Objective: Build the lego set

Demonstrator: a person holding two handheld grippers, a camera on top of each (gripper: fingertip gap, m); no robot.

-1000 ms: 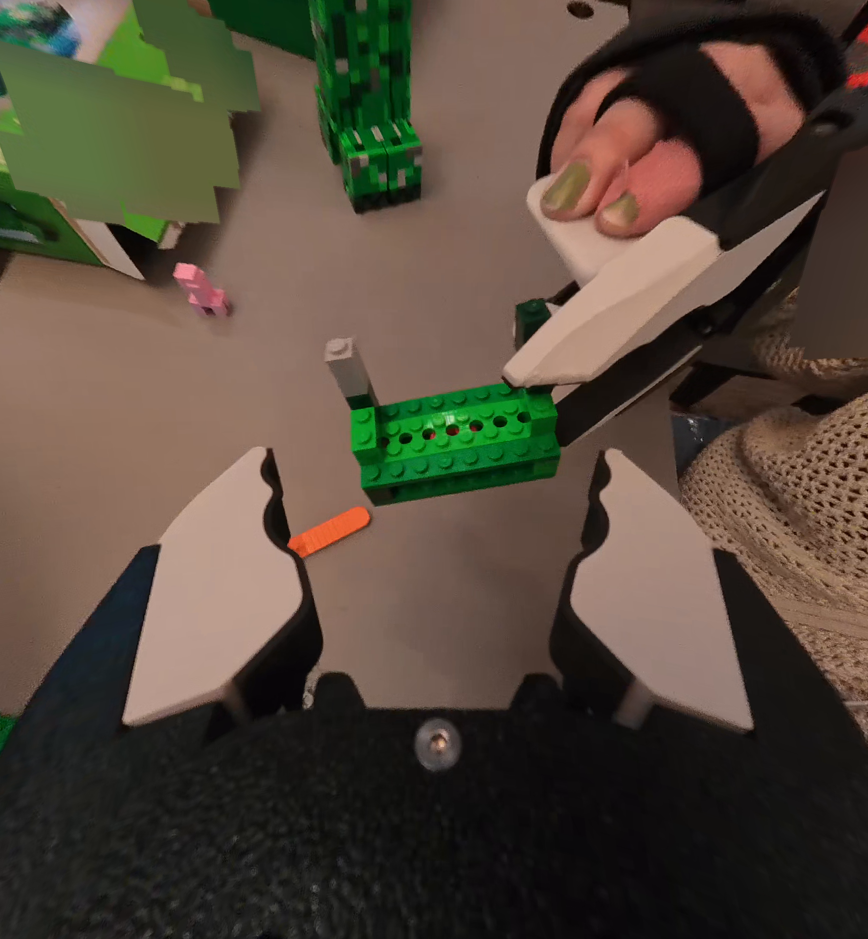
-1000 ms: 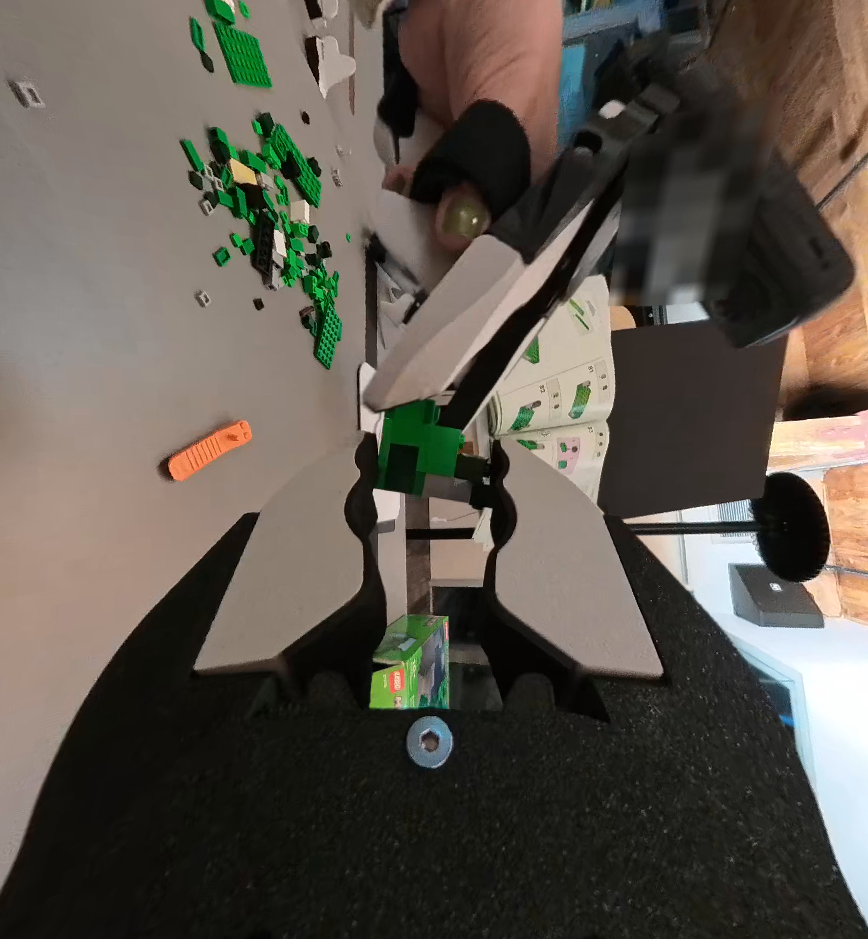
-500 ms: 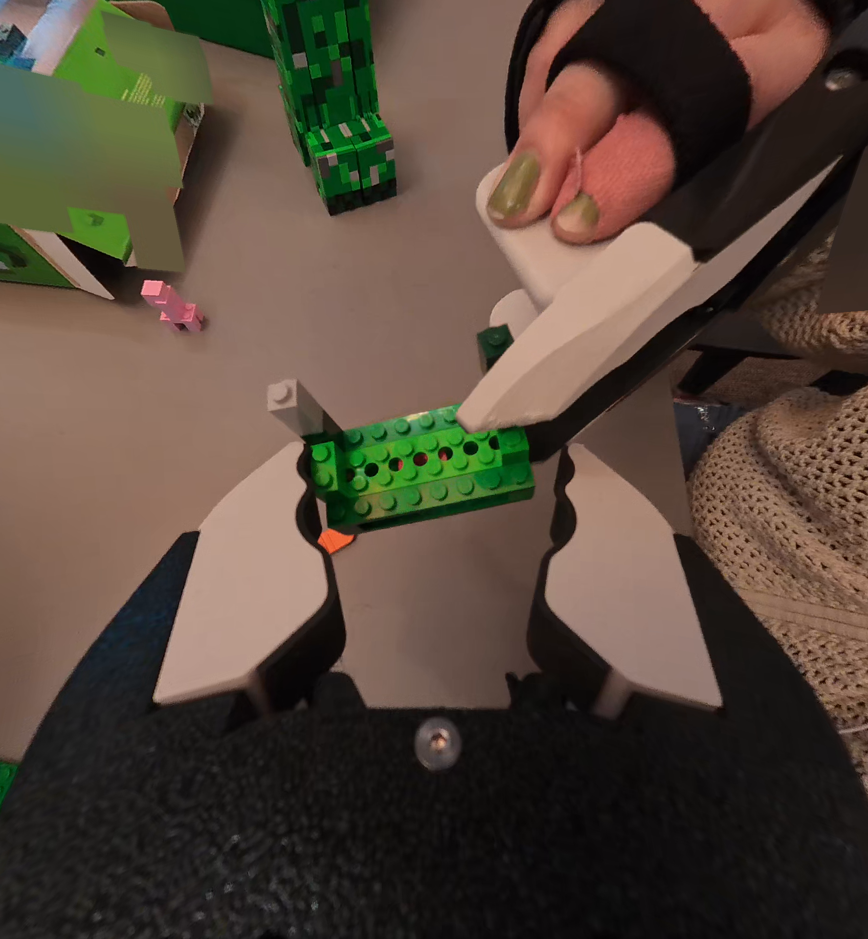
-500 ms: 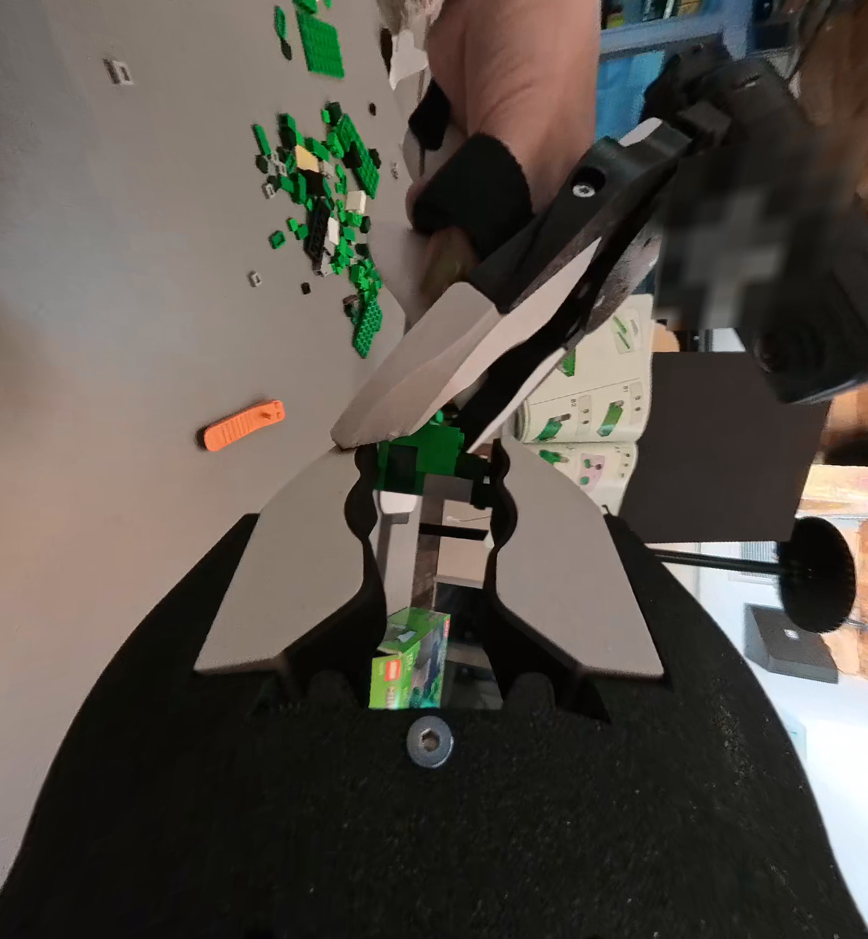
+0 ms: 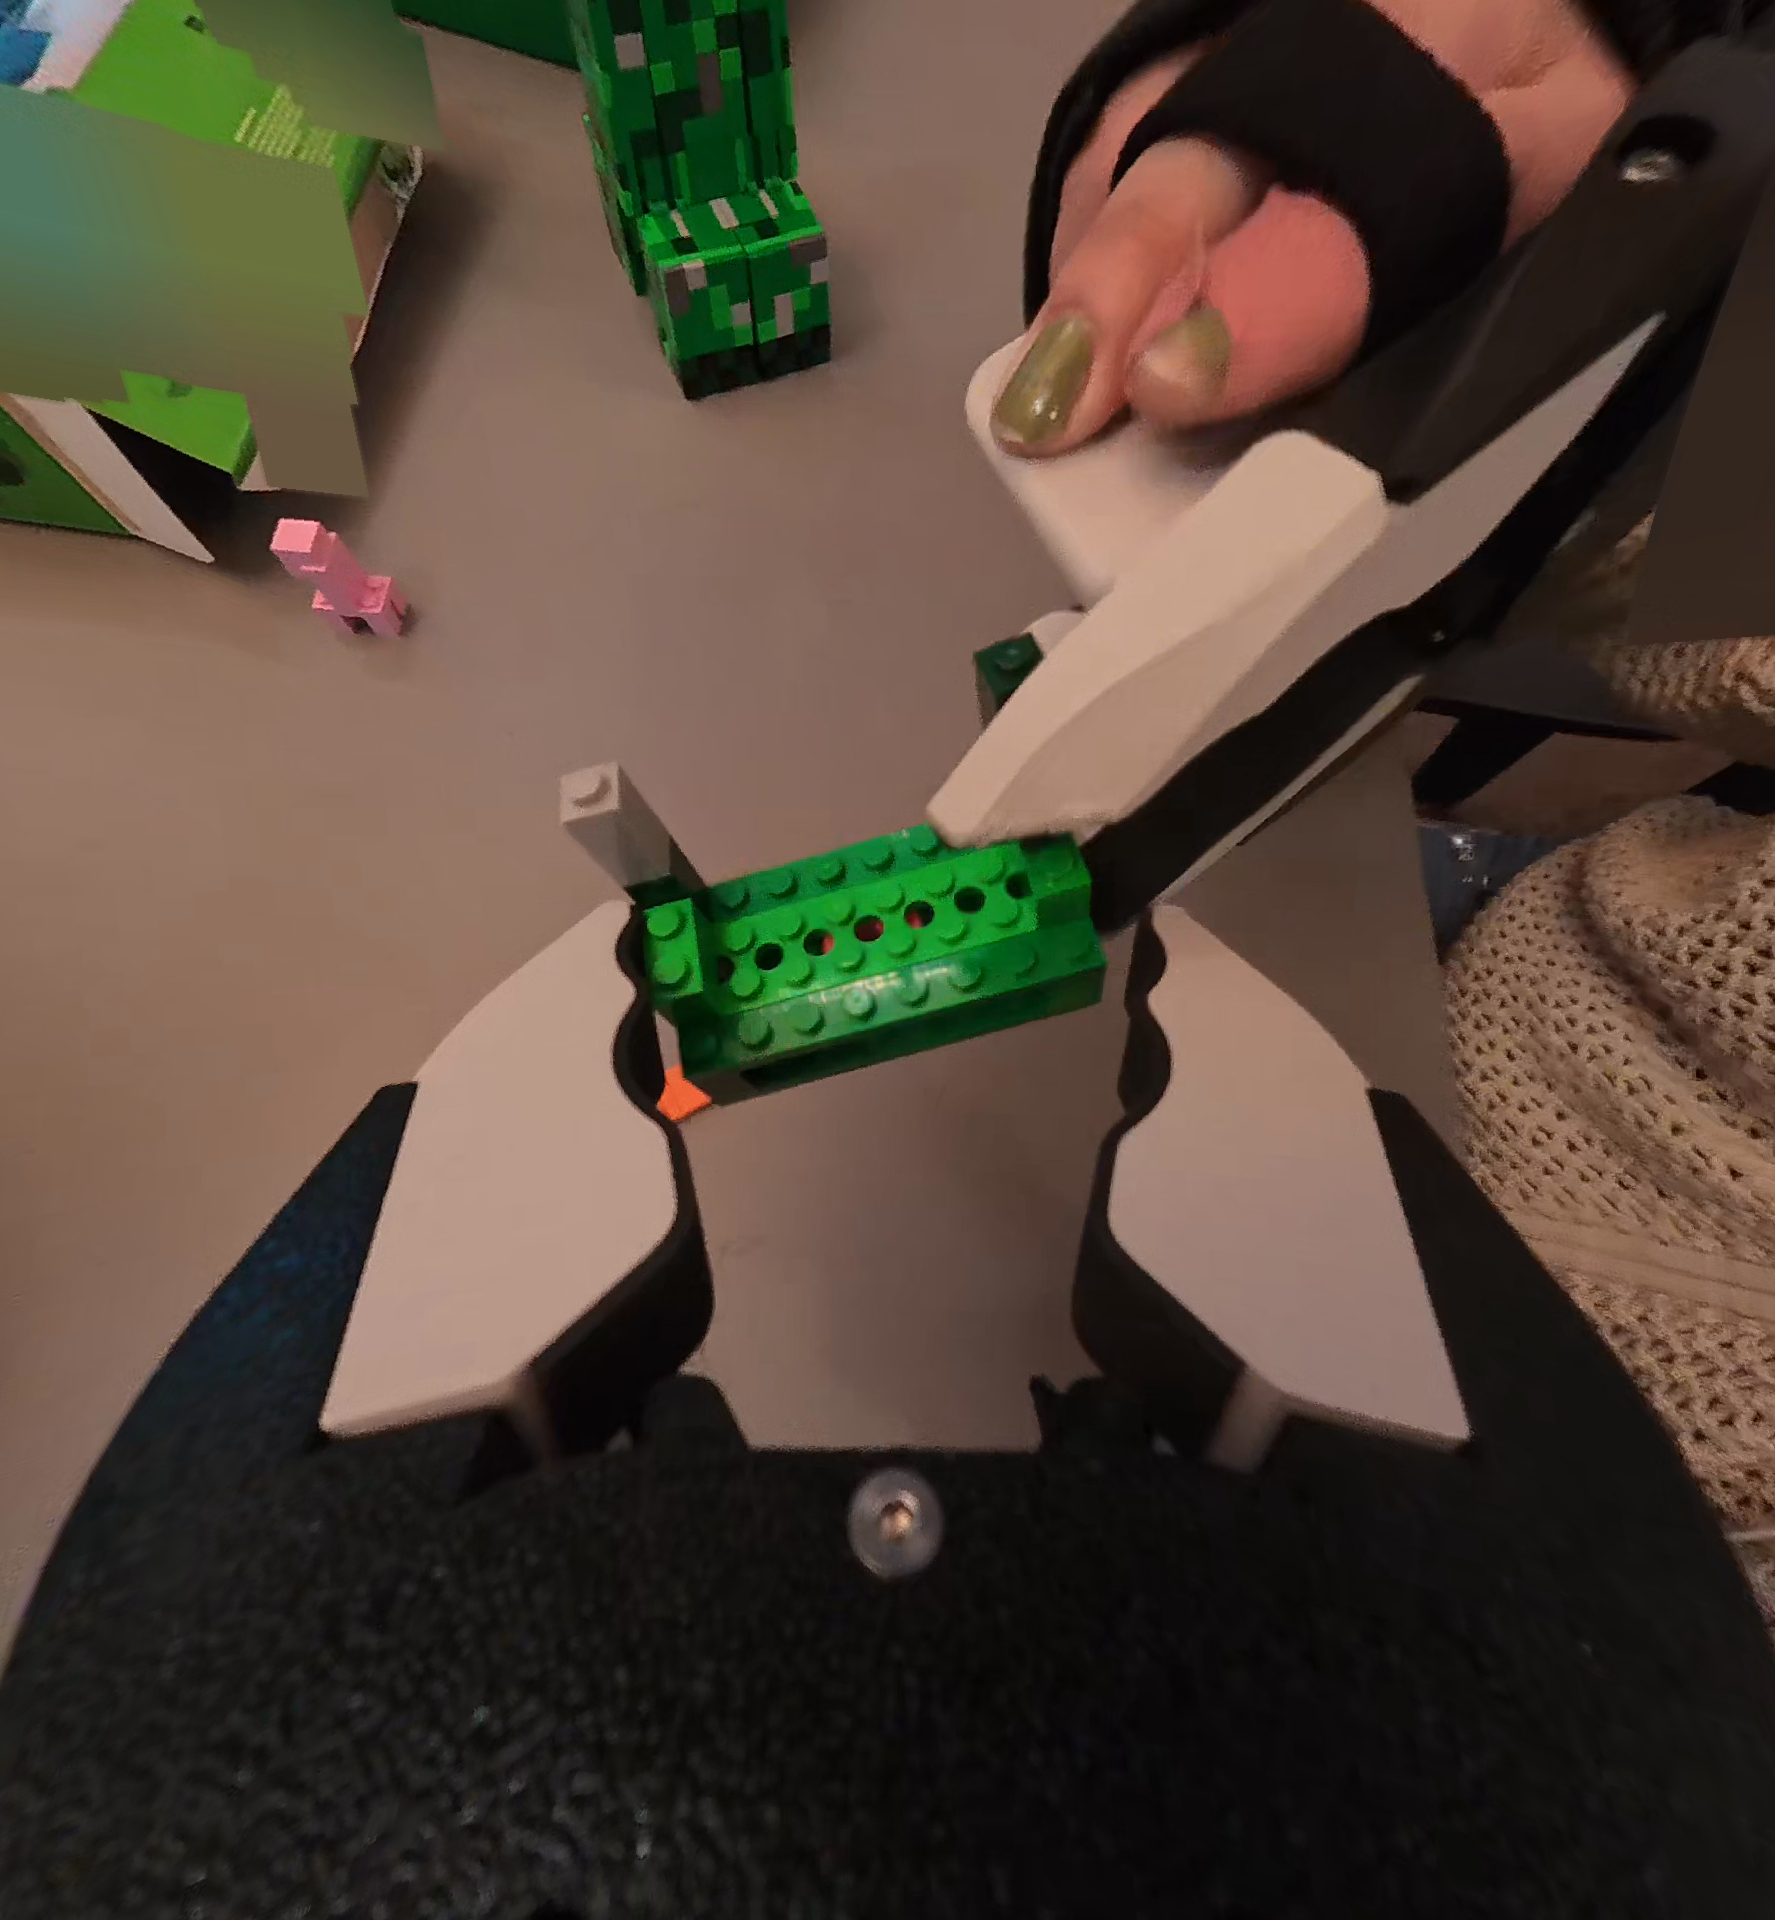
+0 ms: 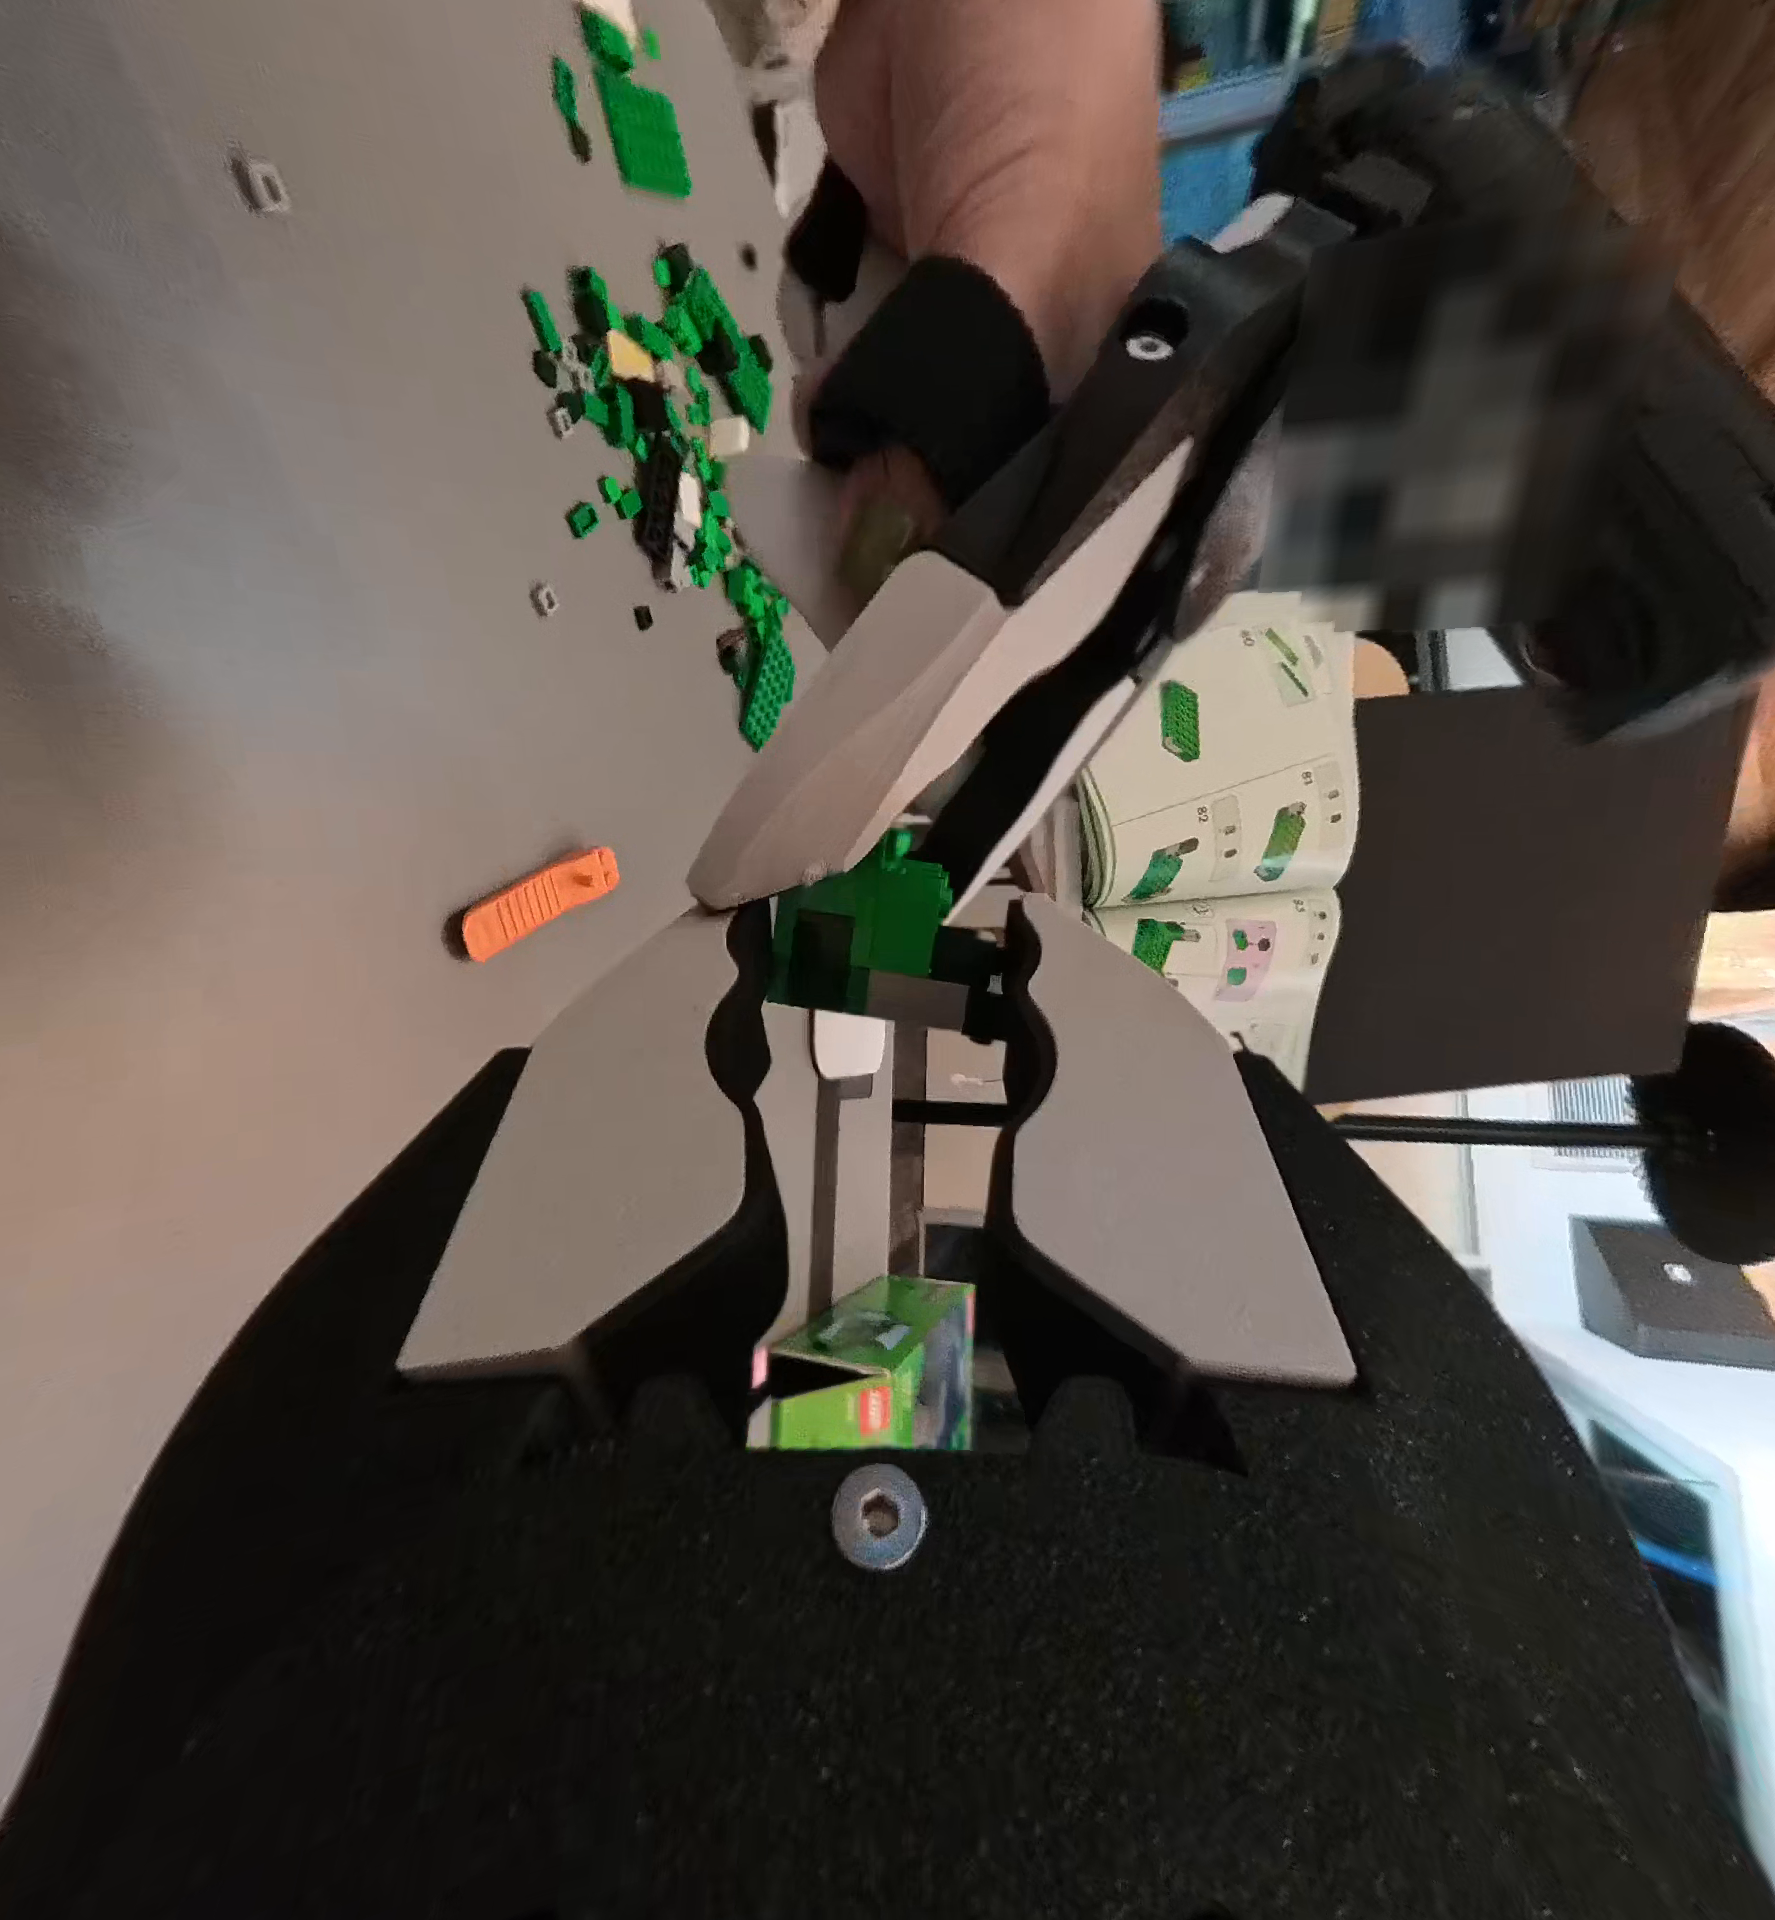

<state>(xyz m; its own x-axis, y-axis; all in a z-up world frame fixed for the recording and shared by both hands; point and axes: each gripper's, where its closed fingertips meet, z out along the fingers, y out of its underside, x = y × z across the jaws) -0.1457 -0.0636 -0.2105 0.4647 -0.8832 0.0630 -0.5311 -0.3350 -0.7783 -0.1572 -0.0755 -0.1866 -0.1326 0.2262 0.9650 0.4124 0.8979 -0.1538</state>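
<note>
Left wrist view: my left gripper [image 5: 883, 997] fingers wide, straddling green brick assembly [image 5: 872, 956] held above grey table [image 5: 239, 883]; left finger touching its end, right finger apart. Right gripper [image 5: 1018, 831] clamps far end. Grey post [image 5: 618, 831] sticks up.

Right wrist view: my right gripper [image 6: 888, 966] fingers narrow, pinching assembly [image 6: 862, 935]. Judge it light, rigid, studded plastic, prone to popping apart; grip flat ends.
</note>
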